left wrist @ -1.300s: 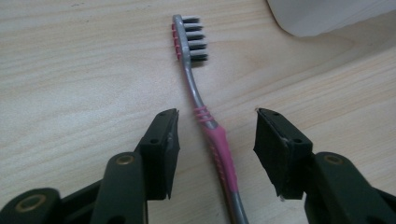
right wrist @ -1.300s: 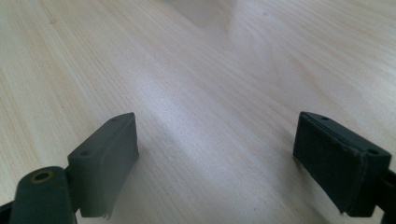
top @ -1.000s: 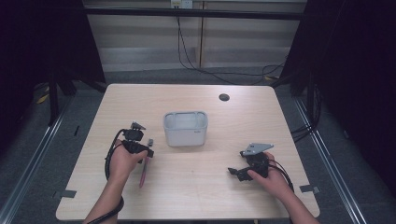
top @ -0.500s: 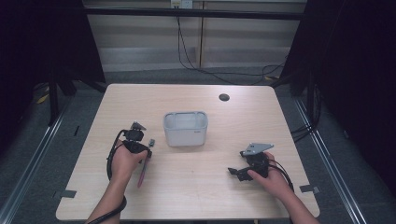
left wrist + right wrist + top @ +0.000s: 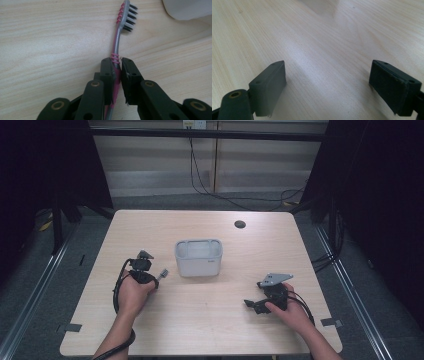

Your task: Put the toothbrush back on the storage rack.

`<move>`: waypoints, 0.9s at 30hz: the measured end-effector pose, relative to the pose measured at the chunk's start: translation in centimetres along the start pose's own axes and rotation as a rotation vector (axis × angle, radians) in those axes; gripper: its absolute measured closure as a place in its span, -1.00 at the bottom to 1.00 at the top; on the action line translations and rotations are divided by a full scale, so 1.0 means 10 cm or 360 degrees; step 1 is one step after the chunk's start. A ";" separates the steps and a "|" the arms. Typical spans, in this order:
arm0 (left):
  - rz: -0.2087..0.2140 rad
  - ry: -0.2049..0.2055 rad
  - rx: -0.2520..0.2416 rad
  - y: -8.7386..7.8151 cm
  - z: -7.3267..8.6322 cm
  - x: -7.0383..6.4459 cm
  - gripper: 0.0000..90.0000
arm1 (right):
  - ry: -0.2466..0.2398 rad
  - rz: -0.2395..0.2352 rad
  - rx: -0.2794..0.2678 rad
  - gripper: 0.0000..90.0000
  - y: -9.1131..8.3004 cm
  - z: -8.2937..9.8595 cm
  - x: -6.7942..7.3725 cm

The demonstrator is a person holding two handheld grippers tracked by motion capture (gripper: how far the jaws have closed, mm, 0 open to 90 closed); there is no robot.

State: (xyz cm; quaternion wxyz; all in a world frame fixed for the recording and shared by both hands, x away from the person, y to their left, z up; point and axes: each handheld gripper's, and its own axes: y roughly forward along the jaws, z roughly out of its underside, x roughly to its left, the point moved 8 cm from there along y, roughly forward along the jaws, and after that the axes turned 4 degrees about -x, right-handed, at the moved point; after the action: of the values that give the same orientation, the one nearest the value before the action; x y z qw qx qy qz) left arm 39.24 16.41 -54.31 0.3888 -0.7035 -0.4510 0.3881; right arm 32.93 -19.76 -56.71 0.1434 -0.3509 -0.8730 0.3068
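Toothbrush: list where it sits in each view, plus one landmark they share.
High view: the toothbrush pokes from the left gripper, left of the white bin.
Left gripper view: centre, clamped between the jaws, bristles top.
Right gripper view: not there.
Shared landmark: the wooden table.

**Right gripper view: jaws apart over bare wood**

Right gripper (image 5: 328,85) with its two black jaws spread wide, nothing between them; pale wood-grain table (image 5: 317,45) beneath; blurred pale shape (image 5: 319,5) at top edge, too soft to identify.
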 end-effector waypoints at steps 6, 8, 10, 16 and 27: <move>0.0043 -0.0029 -0.0067 -0.11 -0.04 0.03 0.79 | 0.0000 0.0000 0.0000 -0.70 0.00 0.00 0.00; 0.0054 -0.0031 -0.0094 -0.15 -0.06 0.03 0.79 | -0.0001 0.0001 0.0000 -0.70 0.00 0.00 0.00; 0.0066 -0.0033 -0.0111 -0.19 -0.08 0.03 0.79 | -0.0002 0.0002 0.0001 -0.70 0.00 0.00 0.00; 0.0080 -0.0025 -0.0146 -0.26 -0.12 0.03 0.80 | -0.0001 0.0001 0.0001 -0.70 0.00 0.00 0.00; 0.0127 -0.0016 -0.0247 -0.42 -0.24 -0.03 0.80 | -0.0001 0.0001 0.0000 -0.70 0.00 0.00 0.00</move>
State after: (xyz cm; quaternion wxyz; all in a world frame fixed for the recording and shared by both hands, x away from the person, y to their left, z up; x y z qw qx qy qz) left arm 39.89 16.89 -49.53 0.3151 -0.7470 -0.4531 0.3707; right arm 32.93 -19.76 -56.71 0.1429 -0.3511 -0.8729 0.3071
